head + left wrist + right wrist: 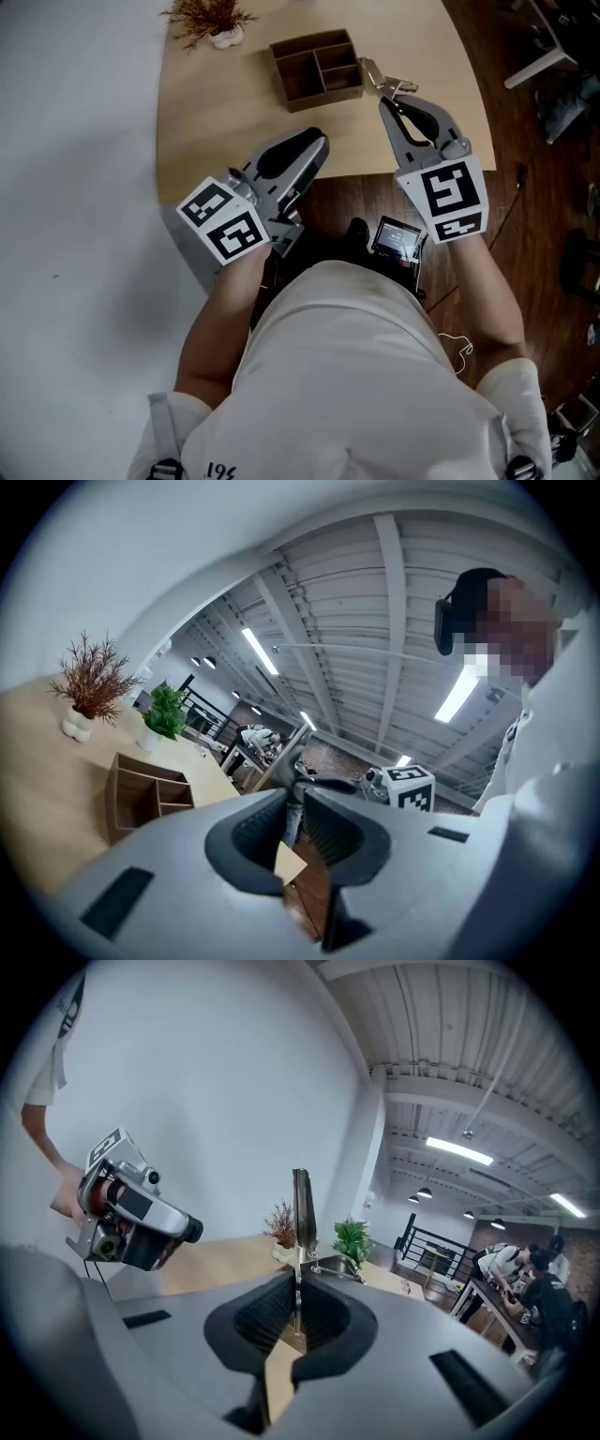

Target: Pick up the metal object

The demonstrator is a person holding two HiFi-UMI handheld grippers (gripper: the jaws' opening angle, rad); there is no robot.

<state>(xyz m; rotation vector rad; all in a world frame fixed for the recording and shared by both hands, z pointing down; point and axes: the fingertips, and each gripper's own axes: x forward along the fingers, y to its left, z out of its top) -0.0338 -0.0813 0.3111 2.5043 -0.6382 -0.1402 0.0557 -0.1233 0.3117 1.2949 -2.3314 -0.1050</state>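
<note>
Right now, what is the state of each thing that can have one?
Left hand-held gripper: shut, empty.
Right hand-held gripper: shut on the metal object.
Wooden organizer: upright, compartments empty.
Dried plant: upright on the table.

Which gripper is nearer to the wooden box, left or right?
Right. The right gripper, holding the metal object, is just beside the wooden box; the left gripper is further back, at the table's near edge.
</note>
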